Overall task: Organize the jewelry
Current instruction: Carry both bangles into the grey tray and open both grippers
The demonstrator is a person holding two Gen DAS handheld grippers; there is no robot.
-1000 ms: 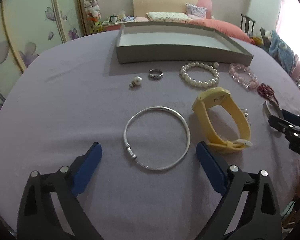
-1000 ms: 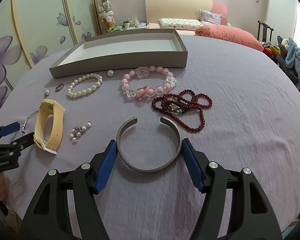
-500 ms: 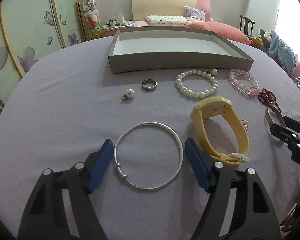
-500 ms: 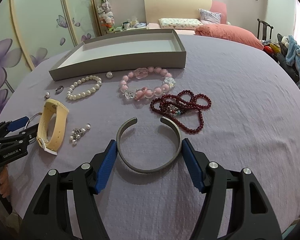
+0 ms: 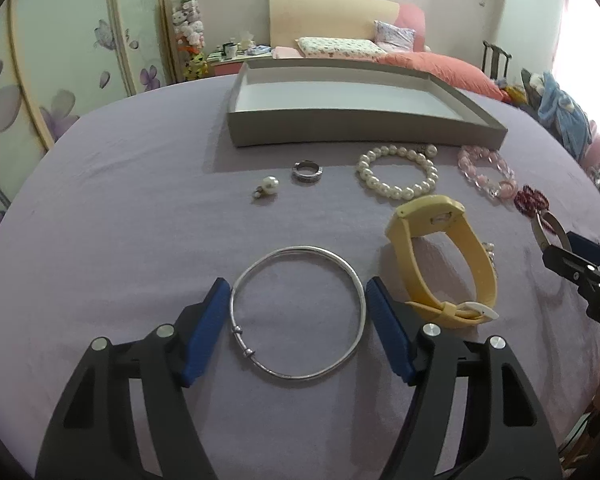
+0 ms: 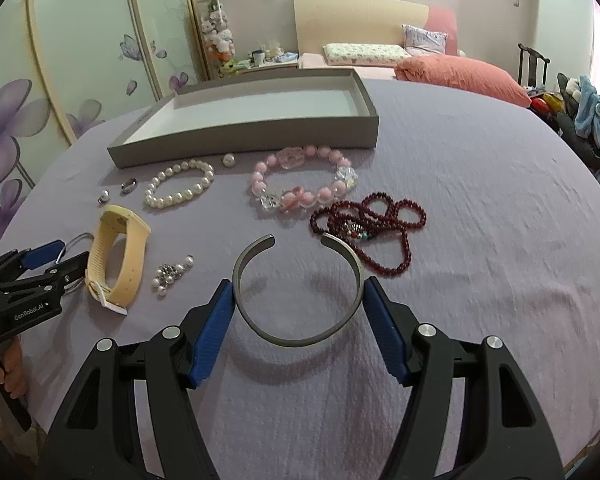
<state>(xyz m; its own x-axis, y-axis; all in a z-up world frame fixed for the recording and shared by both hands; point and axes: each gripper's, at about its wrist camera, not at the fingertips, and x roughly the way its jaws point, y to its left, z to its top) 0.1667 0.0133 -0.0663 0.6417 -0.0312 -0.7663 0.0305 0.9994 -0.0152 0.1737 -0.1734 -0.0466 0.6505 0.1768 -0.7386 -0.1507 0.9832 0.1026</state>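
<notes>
Risk: both grabs are thin hoops flat on cloth. Left gripper (image 5: pixel 298 300) sits spread around the bangle (image 5: pixel 298 312), pads just beside its rim, not clamped; right gripper (image 6: pixel 299 300) likewise brackets the cuff (image 6: pixel 296 300), unclamped. Squeezing could pop either hoop out sideways or snag cloth. Watch (image 5: pixel 444 264) is close by. Tray (image 5: pixel 340 124) looks empty; all jewelry lies on the table.

Soft indoor light, window glare at right edge, faint shadows, fisheye-bent, dark-vignetted corners
</notes>
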